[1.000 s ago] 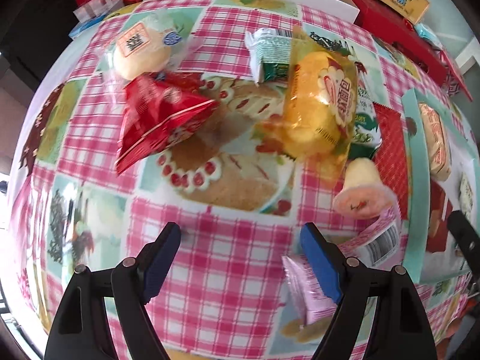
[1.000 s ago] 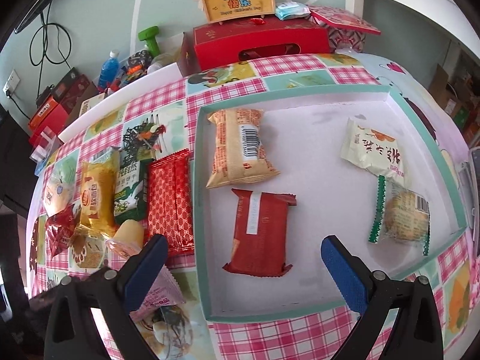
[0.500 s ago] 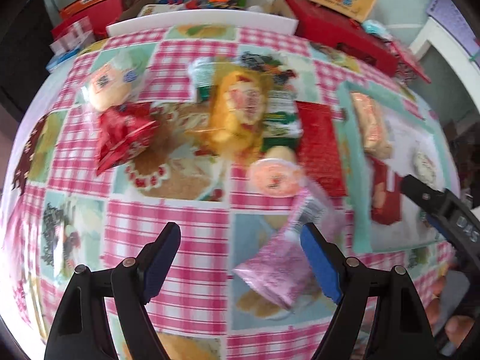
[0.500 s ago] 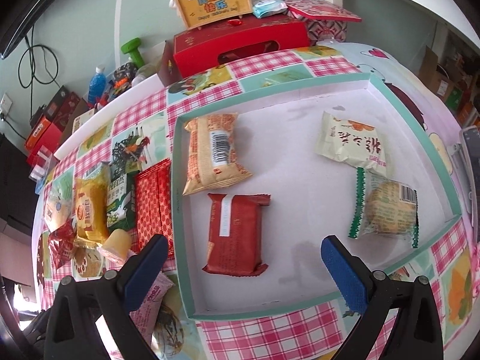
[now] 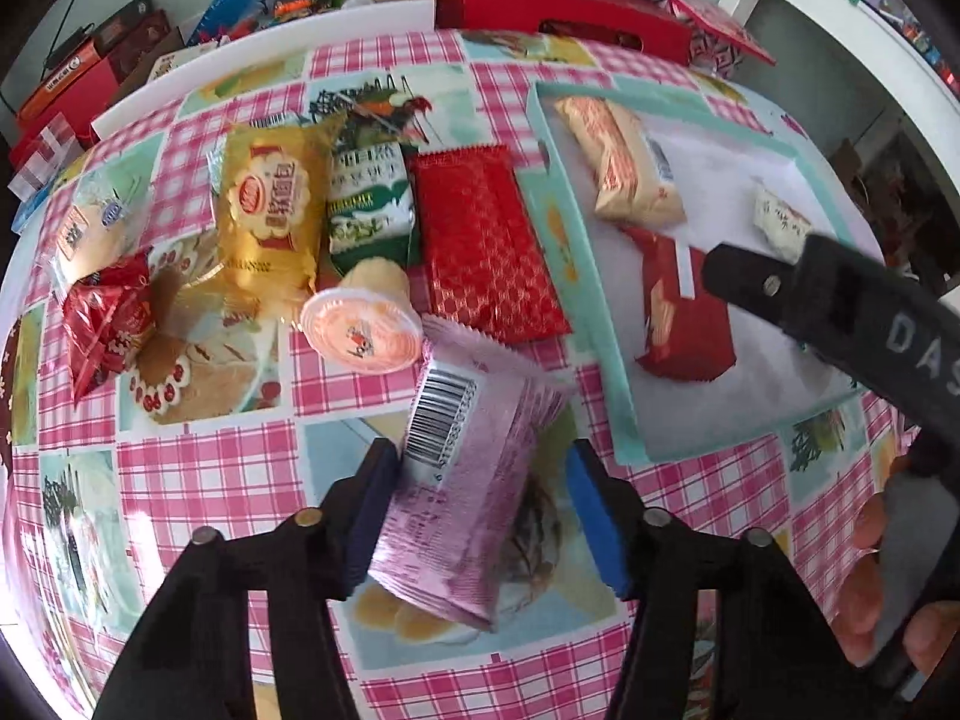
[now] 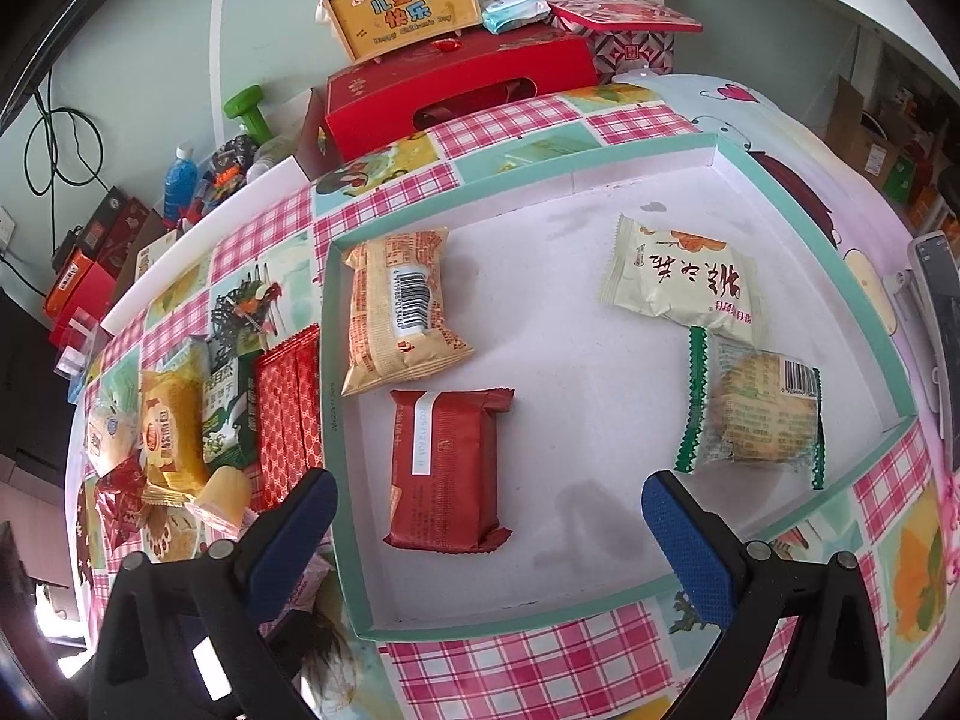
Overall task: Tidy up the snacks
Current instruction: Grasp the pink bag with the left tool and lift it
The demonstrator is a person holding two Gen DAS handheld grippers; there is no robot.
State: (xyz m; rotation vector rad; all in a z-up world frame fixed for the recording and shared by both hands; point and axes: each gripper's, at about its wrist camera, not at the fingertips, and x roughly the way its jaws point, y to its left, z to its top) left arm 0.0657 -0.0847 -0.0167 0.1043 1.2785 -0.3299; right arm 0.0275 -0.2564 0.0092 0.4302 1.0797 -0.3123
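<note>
A pink foil packet (image 5: 462, 480) with a barcode lies on the checked tablecloth between the jaws of my left gripper (image 5: 480, 456). The jaws are closing; the left pad touches the packet, while a gap remains at the right pad. Beyond it lie a jelly cup (image 5: 360, 333), a red patterned packet (image 5: 486, 246), a green packet (image 5: 369, 210) and a yellow packet (image 5: 270, 210). My right gripper (image 6: 486, 483) hangs open and empty over the near part of the teal-rimmed tray (image 6: 336, 420). The tray holds a red packet (image 6: 447, 468), an orange packet (image 6: 402, 312) and two pale ones.
A small red packet (image 5: 105, 324) and a clear-wrapped bun (image 5: 90, 228) lie at the far left. A red gift box (image 6: 462, 96) with a yellow box (image 6: 402, 6) on top stands behind the table. A phone (image 6: 942, 324) lies at the right edge.
My left gripper has swung right over the table to the pink packet and its jaws have narrowed around it. The right gripper has drifted only slightly over the tray.
</note>
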